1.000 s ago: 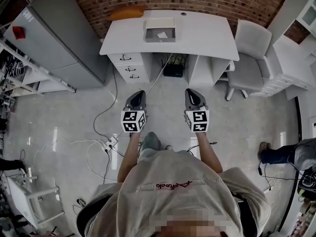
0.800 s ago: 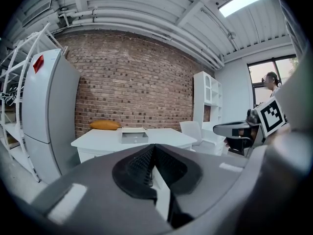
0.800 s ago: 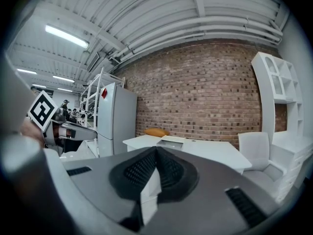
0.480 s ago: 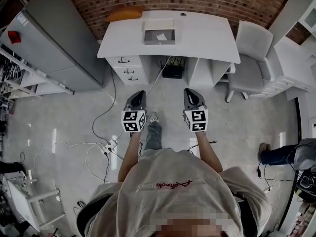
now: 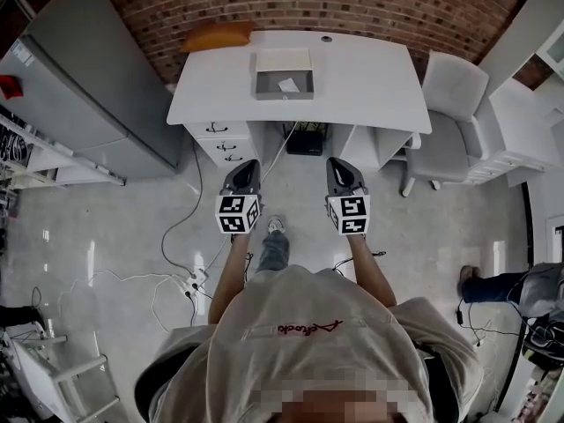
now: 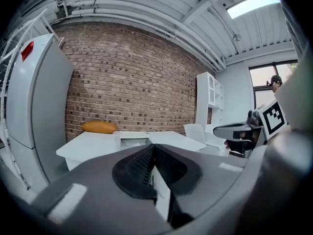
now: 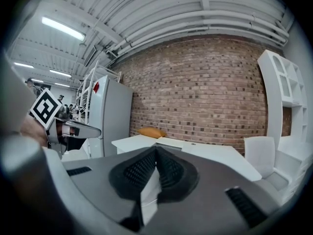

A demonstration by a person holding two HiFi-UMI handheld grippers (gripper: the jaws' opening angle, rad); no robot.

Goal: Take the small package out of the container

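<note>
Both grippers point at the white desk (image 5: 370,77) from over the floor, well apart from it. Left gripper (image 5: 244,167): jaws pressed together, nothing between. Right gripper (image 5: 342,166): likewise closed, empty. The open grey container (image 5: 284,94) stands mid-desk with the small white package (image 5: 288,85) lying inside. An orange cushion (image 5: 218,36) lies at the desk's far left corner.

One white desk (image 5: 370,73), one open container (image 5: 284,95), one small package (image 5: 288,84), one orange cushion (image 5: 218,36), one grey chair (image 5: 449,117), two grippers: left gripper (image 5: 248,165), right gripper (image 5: 336,162).
</note>
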